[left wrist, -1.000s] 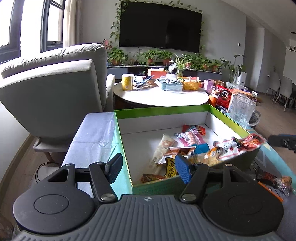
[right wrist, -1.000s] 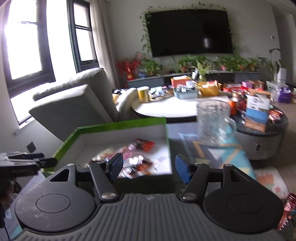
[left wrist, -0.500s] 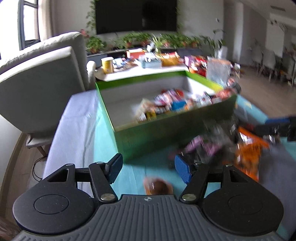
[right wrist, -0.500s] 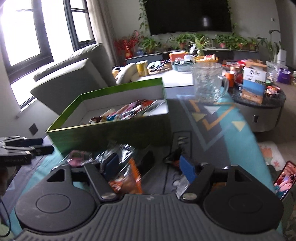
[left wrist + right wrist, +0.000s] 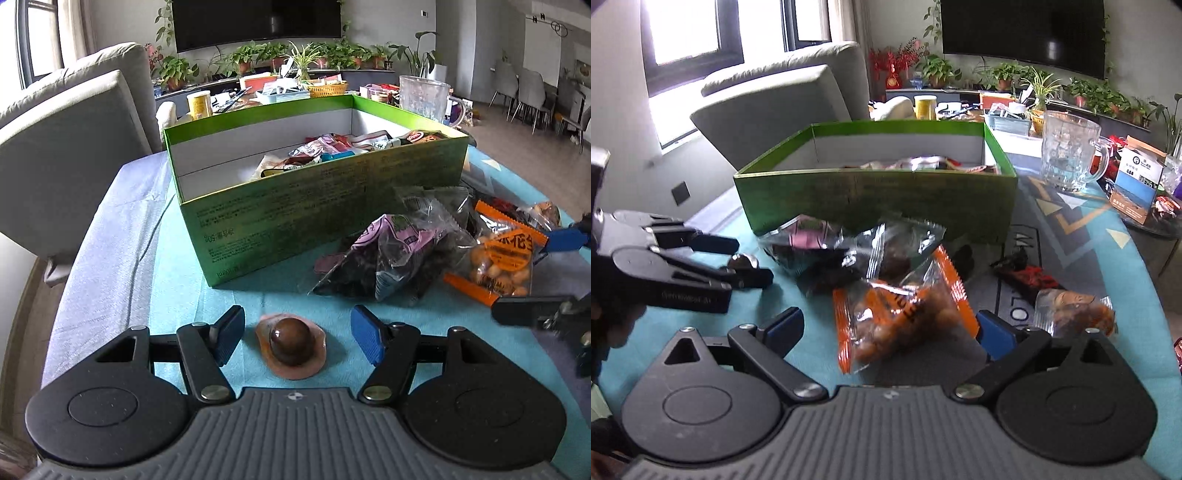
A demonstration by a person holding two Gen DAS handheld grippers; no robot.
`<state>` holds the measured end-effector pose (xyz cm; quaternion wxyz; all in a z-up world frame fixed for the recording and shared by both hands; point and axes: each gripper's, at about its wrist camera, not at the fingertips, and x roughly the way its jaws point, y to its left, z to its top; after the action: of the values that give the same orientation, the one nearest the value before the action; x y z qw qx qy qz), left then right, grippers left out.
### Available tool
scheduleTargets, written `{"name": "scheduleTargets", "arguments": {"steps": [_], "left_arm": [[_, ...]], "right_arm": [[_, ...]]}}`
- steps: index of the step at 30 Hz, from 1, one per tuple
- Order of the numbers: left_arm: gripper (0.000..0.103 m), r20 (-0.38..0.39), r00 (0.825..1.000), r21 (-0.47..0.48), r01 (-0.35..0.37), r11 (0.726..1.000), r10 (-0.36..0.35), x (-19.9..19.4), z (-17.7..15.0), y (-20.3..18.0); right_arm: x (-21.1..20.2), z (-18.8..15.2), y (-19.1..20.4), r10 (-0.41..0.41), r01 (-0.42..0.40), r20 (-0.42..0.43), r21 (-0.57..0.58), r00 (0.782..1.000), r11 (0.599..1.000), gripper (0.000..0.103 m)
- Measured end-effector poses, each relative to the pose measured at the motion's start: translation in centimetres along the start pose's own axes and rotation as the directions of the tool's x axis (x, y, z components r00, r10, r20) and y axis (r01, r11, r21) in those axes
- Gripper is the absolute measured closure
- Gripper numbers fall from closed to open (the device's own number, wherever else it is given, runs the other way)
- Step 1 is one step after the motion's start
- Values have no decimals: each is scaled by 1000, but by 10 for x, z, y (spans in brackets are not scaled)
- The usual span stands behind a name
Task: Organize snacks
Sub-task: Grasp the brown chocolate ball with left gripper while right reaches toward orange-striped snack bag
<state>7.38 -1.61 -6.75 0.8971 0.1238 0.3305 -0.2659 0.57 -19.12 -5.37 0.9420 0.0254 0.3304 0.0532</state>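
A green box [image 5: 332, 206] with several snack packets inside stands on the teal cloth; it also shows in the right wrist view [image 5: 871, 199]. My left gripper [image 5: 297, 336] is open, low over the cloth, its fingers either side of a small wrapped brown round snack [image 5: 291, 345]. My right gripper [image 5: 890, 328] is open around an orange peanut packet [image 5: 905, 317], which also shows in the left wrist view [image 5: 496, 254]. A purple and black packet [image 5: 388, 254] lies in front of the box.
A glass mug [image 5: 1067, 155] stands right of the box. A red packet [image 5: 1030, 280] and a clear brown snack packet [image 5: 1071, 310] lie at the right. A grey armchair [image 5: 66, 140] is at the left, a cluttered round table [image 5: 266, 96] behind.
Both grippers have dropped from above the box down to the cloth in front of it. The left now straddles the round snack, the right the orange packet.
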Motion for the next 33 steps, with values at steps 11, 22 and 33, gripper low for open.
{"name": "scheduleTargets", "arguments": {"steps": [11,22,33], "left_arm": [[78,37,999,-43,26,999,-25,-18,-2,-3],[78,122,992,-50,50,998,-43,-49,9,-8],[78,153,988,-52,11,999,-3,-65,10,-9]], "right_arm": [[12,-1,1,-17,19,-29,68,999,998,44],[18,1,1,-14,15,-9,134,1000,991,44],[-14,-5,-21,-8,-8,60,264,998,964,57]]}}
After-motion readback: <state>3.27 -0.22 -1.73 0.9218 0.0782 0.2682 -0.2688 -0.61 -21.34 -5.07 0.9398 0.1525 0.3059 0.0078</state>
